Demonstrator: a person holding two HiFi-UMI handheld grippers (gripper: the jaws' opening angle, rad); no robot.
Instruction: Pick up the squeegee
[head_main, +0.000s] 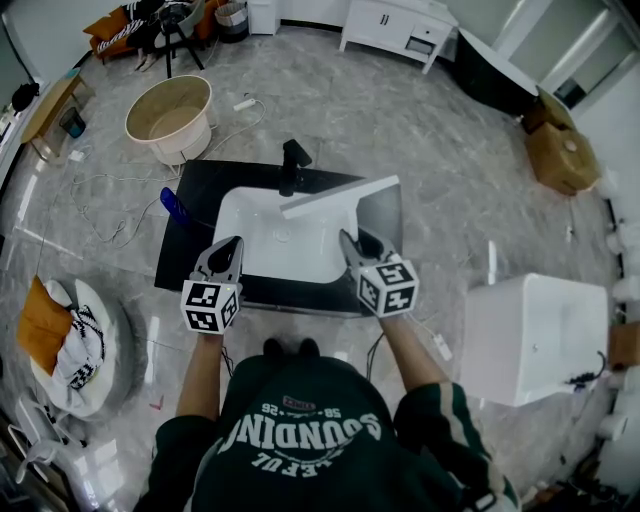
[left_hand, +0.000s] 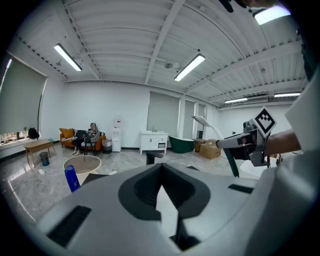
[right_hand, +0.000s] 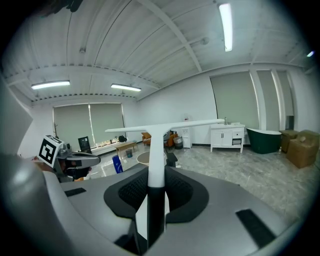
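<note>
The squeegee (right_hand: 156, 145) is a T-shaped tool: 1 long white blade bar across the top and 1 straight handle, white above and dark below; it stands between the jaws of the right gripper (right_hand: 156, 189), which pinch the dark lower part of the handle. In the head view the blade bar hangs over the 1 o'clock corner of the white basin (head_main: 250, 220), and the handle runs down toward 5 o'clock into the jaws; we judge the tool to be clear of the basin, so the pick-up looks all but complete.

Handling, as we judge it: the tool looks light and stiff; the handle is smooth and narrow, so it can twist in the pinch; the wide bar puts the weight far from the grip, so we take hold low on the dark section and keep the handle square to the pads; the blade's edge is probably soft and should not be squeezed.

The left gripper (head_main: 230, 250) hovers at the basin's 7 o'clock edge; its jaws look pressed together with nothing between them.

A black faucet (head_main: 292, 165) stands at 12 o'clock; a blue bottle (head_main: 172, 206) stands at 9 o'clock on the dark counter (head_main: 195, 185).
</note>
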